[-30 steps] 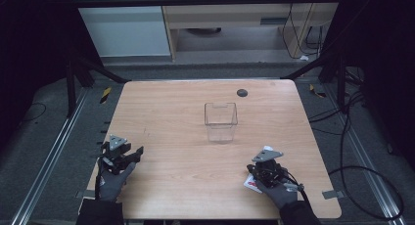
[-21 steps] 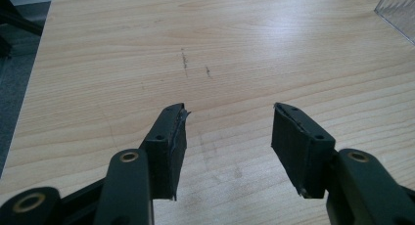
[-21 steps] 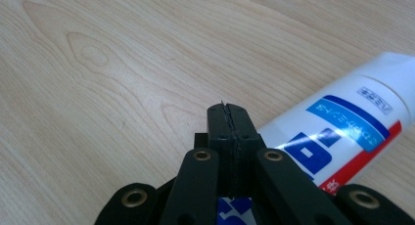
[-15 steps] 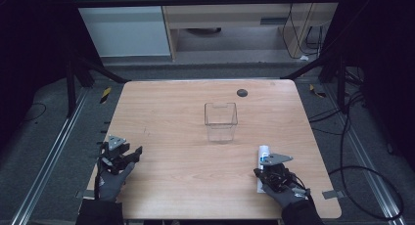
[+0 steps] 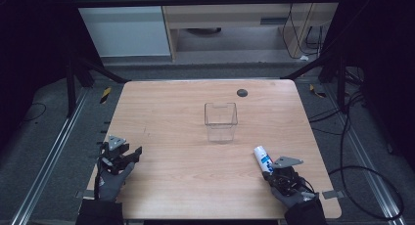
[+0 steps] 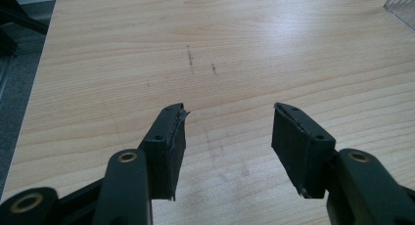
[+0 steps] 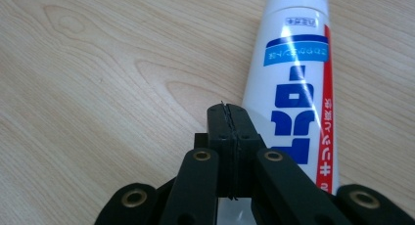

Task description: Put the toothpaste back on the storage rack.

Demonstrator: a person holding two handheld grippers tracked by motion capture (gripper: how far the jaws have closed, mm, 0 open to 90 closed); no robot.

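Tube (image 5: 263, 158) of white plastic with blue and red print lies on the wooden table (image 5: 176, 117), near the front right corner, its length slanting away from the person toward the middle of the board. In the right gripper view the tube (image 7: 293, 83) runs from the bottom edge up to the top, just to the right of the black jaws, which are pressed flat against each other with nothing between them — the tube's lower end passes under and beside them, and whether it touches them I cannot tell. The right gripper (image 5: 272, 174) sits at the tube's near end in the high view, held by a gloved hand (image 5: 293, 195). A clear, open-topped box (image 5: 220, 121) stands upright at the table's middle, well apart from the tube. A small dark round disc (image 5: 242, 92) lies farther back. The left gripper (image 5: 131, 154) rests by the front left edge — its jaws stand wide apart over bare wood in the left gripper view (image 6: 227, 129), holding nothing
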